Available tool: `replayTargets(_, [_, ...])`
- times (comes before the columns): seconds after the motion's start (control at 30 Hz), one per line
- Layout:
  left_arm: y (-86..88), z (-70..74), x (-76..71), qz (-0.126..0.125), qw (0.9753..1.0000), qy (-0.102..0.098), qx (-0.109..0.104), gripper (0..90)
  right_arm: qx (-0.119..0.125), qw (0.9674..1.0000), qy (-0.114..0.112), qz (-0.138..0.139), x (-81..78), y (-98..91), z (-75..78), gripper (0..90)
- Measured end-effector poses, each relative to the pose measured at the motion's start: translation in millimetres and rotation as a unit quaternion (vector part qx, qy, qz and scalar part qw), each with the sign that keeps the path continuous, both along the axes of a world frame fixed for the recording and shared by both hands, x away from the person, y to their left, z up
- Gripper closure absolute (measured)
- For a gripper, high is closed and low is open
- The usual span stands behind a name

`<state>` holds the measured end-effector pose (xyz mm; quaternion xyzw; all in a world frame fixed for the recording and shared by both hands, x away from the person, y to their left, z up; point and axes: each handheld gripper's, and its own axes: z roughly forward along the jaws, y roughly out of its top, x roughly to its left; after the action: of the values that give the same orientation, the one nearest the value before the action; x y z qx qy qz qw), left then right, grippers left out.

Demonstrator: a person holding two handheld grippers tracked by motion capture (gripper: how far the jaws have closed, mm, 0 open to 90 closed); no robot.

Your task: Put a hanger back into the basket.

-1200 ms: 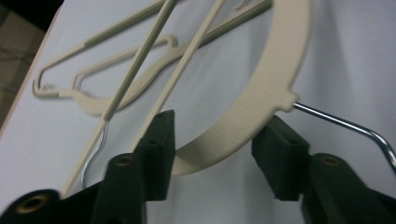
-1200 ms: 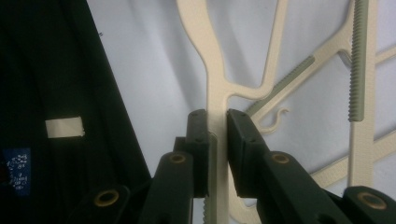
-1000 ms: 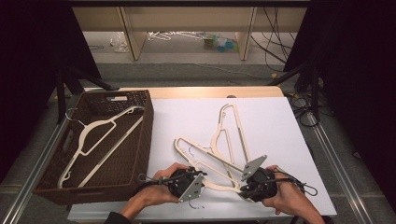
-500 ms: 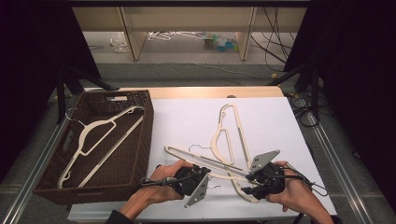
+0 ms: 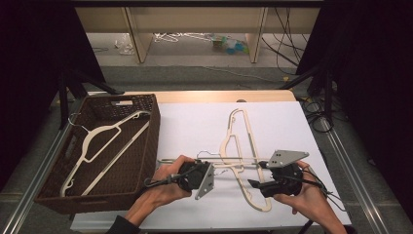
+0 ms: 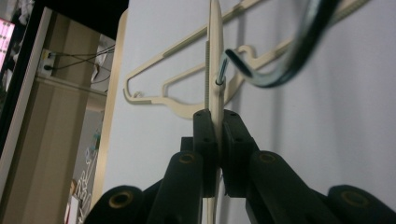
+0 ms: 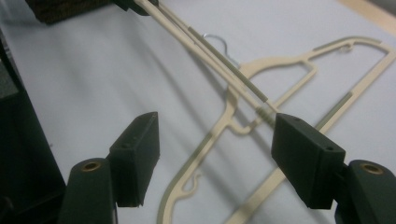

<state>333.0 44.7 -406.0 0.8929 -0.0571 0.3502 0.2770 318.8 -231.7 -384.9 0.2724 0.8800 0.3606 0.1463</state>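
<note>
Found left gripper [image 6: 217, 123] low and centre in the high view, held in the person's left hand [image 5: 163, 187]. Found its fingers [image 6: 205, 135] closed tight on the lifted hanger [image 6: 215, 56], pressing both flat faces of the cream plastic close to the neck. Seen from the left gripper view, edge-on and rising straight up from between the fingers. Noted the wire hook [image 6: 280, 70] of that hanger curving off above and to the right, blurred and close to the lens.

Traced the lifted hanger in the high view as a thin level line running from the left hand across to the right gripper [image 7: 215, 123], clear of the white surface [image 5: 195, 126].

Found right gripper in the person's right hand [image 5: 304, 200], fingers [image 7: 137, 156] standing wide, having just been opening. Saw one arm of the lifted hanger pointing in from the upper left towards the gap in the right gripper view, with neither pad pressing on it. Could not tell whether its tip lies inside the gap or just ahead of it.

Recorded a second hanger [image 5: 251, 136] lying flat on the surface, hook end away from the person, passing beneath the lifted one.

Recorded a dark woven basket [image 5: 153, 136] at the left of the surface, with a third hanger [image 5: 104, 131] lying slantwise inside, well apart from both grippers.
</note>
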Motion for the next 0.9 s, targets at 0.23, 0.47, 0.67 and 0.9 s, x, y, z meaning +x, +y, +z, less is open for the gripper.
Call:
replayTargets(0.23, [17.1,24.4,20.9,0.065,0.9946,0.04,-0.07,85.7,0.019,0.9997,-0.014,0.001,-2.6,-0.7,4.3,33.3])
replayTargets(0.47, [38.7,47.4,30.8,0.104,0.9774,0.082,-0.165,85.7,0.018,0.9998,-0.009,0.004,-5.3,-0.2,-1.4,33.2])
replayTargets(0.67, [52.7,65.7,31.1,0.121,0.9551,0.129,-0.238,85.7,0.019,0.9998,0.0,-0.004,-6.9,-1.8,-3.6,32.8])
replayTargets(0.9, [70.0,91.1,33.3,0.127,0.9316,0.179,-0.29,85.7,0.021,0.9998,0.0,-0.002,-7.3,-4.0,-6.8,32.7])
